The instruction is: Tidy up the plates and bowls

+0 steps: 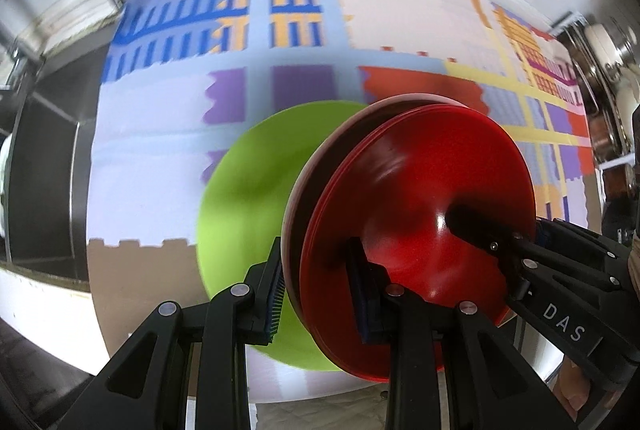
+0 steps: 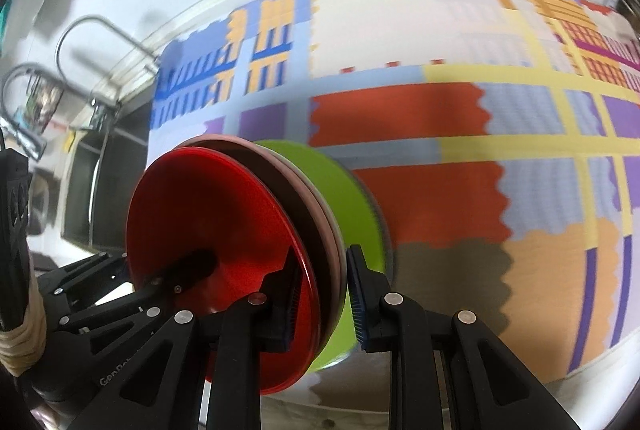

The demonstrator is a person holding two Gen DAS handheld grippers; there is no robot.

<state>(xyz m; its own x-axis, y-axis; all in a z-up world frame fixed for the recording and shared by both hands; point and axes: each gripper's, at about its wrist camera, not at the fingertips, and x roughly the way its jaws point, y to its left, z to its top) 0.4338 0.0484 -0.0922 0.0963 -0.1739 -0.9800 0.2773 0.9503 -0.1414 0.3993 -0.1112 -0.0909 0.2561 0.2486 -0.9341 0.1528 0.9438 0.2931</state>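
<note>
A stack of plates is held on edge above the patterned cloth: a red plate (image 1: 420, 198) in front and a pinkish plate (image 1: 320, 150) behind it. A green plate (image 1: 240, 198) sits behind them. My left gripper (image 1: 320, 290) is shut on the stack's rim, one finger each side. My right gripper (image 2: 320, 294) grips the same stack of plates (image 2: 208, 206) from the other side, with the pinkish plate (image 2: 320, 214) and the green plate (image 2: 352, 198) between its pads. Each gripper shows in the other's view, reaching across the red plate's face.
A multicoloured patchwork cloth (image 1: 160, 158) covers the table. A dark sink (image 1: 44, 158) with a tap (image 2: 100, 42) lies to the left. Metal pots (image 1: 612, 42) stand at the right. A white wall runs behind.
</note>
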